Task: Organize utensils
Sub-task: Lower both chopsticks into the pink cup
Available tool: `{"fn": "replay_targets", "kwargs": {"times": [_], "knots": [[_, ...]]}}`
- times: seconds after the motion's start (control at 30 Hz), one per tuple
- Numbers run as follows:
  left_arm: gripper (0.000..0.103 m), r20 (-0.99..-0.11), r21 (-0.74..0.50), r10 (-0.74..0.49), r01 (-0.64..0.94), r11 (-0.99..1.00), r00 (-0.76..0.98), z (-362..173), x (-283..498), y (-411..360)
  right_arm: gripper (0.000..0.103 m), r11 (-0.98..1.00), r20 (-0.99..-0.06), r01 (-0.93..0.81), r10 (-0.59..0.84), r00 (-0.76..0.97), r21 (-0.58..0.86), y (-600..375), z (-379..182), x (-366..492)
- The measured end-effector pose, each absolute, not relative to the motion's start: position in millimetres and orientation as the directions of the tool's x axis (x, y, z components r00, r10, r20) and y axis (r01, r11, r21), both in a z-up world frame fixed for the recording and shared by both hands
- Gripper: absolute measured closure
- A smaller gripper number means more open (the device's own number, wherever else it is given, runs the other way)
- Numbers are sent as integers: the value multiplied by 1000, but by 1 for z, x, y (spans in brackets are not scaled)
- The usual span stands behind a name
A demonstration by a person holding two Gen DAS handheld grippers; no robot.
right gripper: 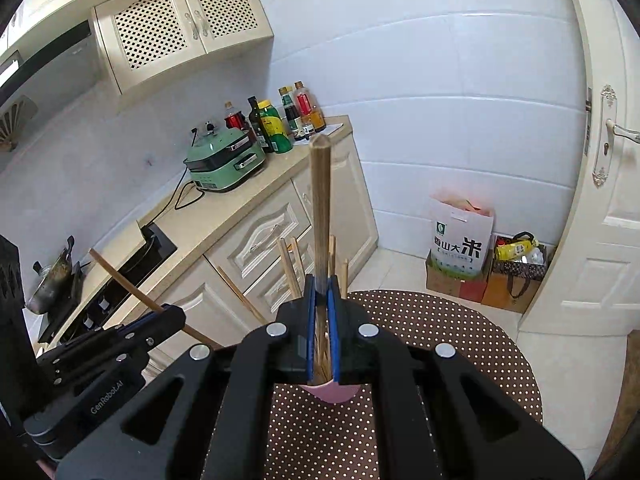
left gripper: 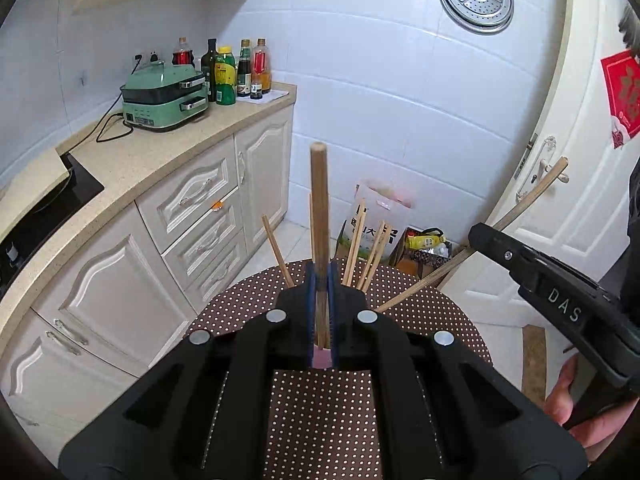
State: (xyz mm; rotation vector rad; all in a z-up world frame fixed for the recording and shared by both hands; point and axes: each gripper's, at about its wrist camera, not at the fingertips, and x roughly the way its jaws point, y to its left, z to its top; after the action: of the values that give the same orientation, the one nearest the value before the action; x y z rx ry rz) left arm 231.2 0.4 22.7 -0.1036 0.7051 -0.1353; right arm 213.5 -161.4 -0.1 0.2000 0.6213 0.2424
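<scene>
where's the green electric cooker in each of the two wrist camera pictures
Left wrist view: the green electric cooker sits upper left, on the counter just left of the bottles.
Right wrist view: the green electric cooker is left of centre, on the same counter, below and left of the bottles.
Shared landmark: the row of bottles at the counter's far end.

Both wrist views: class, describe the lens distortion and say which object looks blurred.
Left wrist view: the door edge and tile lines bow outward, corners vignetted black. Right wrist view: same bowing; the chopstick in the right gripper looks streaked and soft.
</scene>
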Motion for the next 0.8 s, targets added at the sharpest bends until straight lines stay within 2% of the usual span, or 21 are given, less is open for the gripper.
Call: {"fn": "replay_targets", "kwargs": {"times": [0.33,0.8], "knots": [[97,-656,-160,-165,78,984,737,8,257,1,99,955,-602,-163,283,747,248,-155,-21,236],[97,-753,-146,-158,72,987,638,-51,294,-9,99,960,-718,-147,275,639,237,-145,-74,267]]}}
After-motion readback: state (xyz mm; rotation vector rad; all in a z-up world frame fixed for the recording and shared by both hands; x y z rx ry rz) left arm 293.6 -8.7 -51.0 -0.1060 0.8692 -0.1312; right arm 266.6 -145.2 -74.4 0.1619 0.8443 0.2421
